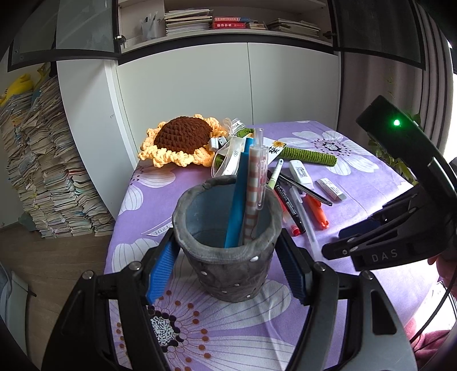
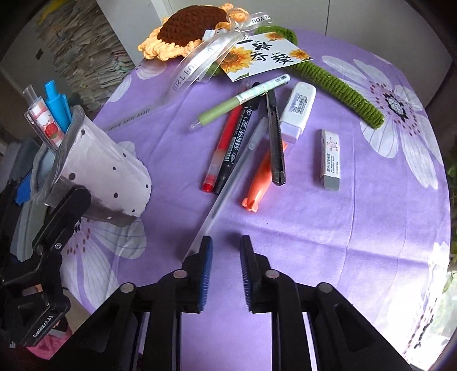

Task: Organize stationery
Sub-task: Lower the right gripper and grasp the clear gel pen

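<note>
My left gripper [image 1: 227,254] is shut on a grey dotted pen cup [image 1: 228,256], its blue pads pressing both sides. The cup [image 2: 105,171] holds a blue pen [image 1: 238,199] and a pink checked pen [image 1: 255,188]. My right gripper [image 2: 226,248] is open and empty, low over the purple cloth, just in front of a clear pen [image 2: 220,197]. Beyond it lie a red pen [image 2: 222,151], a black marker [image 2: 235,142], a green pen [image 2: 240,98], an orange pen [image 2: 257,182], a black utility knife [image 2: 275,137], a white correction tape [image 2: 297,111] and an eraser [image 2: 330,155].
A crocheted sunflower [image 2: 188,27] with green stem [image 2: 342,88], ribbon and card [image 2: 265,55] lies at the table's far side. White cabinets [image 1: 228,85] stand behind the table. Stacked papers [image 1: 42,171] pile up on the floor at left.
</note>
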